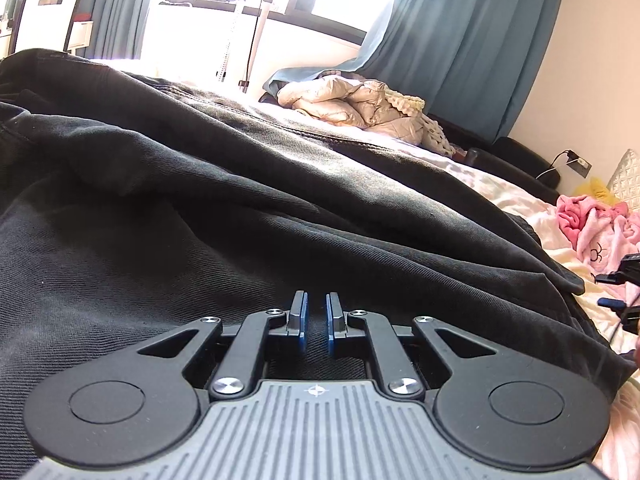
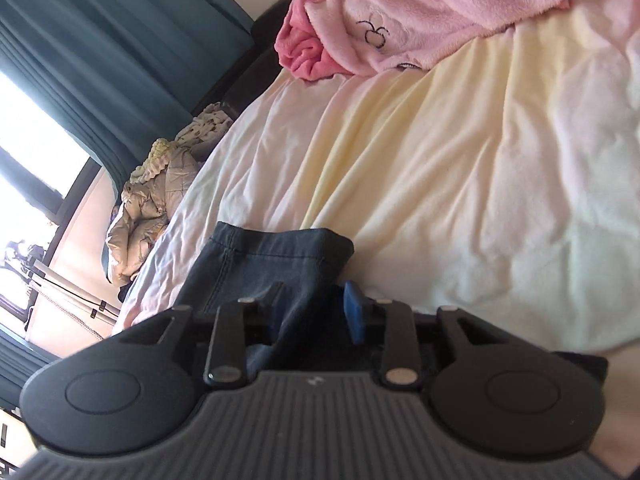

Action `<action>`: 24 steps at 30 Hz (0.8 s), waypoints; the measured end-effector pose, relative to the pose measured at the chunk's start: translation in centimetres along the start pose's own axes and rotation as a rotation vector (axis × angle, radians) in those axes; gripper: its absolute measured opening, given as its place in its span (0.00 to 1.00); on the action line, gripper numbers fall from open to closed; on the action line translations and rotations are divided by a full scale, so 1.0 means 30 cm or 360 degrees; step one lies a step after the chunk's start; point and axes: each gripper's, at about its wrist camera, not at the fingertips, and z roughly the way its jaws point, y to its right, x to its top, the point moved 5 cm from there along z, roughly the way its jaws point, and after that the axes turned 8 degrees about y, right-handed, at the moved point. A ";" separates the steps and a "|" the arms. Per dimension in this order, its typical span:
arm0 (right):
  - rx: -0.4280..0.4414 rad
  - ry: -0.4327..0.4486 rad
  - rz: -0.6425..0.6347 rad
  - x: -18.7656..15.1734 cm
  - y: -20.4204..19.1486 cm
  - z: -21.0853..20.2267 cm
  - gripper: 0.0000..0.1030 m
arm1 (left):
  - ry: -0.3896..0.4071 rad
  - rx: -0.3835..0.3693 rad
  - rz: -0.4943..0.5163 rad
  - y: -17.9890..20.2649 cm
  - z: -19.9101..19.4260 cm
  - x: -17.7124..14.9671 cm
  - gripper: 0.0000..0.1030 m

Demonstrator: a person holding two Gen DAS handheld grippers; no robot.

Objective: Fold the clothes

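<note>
Only a black embroidered motif [image 2: 374, 34] marks the pink garment [image 2: 420, 4].

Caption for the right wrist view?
Right gripper with dark garment between its jaws, over a cream bedsheet.

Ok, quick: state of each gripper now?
Left gripper: closed, nothing visibly gripped.
Right gripper: open, dark garment lying loose between its jaws.
</note>
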 end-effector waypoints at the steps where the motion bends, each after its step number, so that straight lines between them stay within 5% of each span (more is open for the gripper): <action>1: 0.0020 0.0022 0.0034 0.008 0.016 -0.059 0.41 | -0.0005 -0.0001 0.0003 -0.001 -0.009 0.001 0.11; 4: 0.0052 0.0045 0.0129 0.006 0.090 -0.228 0.43 | -0.0020 -0.0004 0.0011 -0.004 -0.036 0.003 0.12; 6: 0.0050 0.0019 0.0154 -0.017 0.142 -0.300 0.47 | -0.0034 -0.0014 -0.0025 -0.017 -0.085 0.013 0.38; 8: 0.0040 -0.0043 0.0173 -0.043 0.195 -0.358 0.47 | -0.0005 0.0008 -0.0034 -0.033 -0.146 0.038 0.50; 13: 0.0047 -0.0130 0.0218 -0.049 0.254 -0.409 0.63 | 0.0043 0.0107 -0.0180 -0.152 -0.341 0.117 0.60; 18: 0.0109 -0.0214 0.0320 -0.082 0.288 -0.404 0.63 | 0.0112 0.0217 -0.0472 -0.393 -0.555 0.239 0.72; 24: 0.0065 -0.0214 0.0310 -0.082 0.321 -0.348 0.62 | 0.0084 0.0443 -0.0837 -0.735 -0.739 0.265 0.74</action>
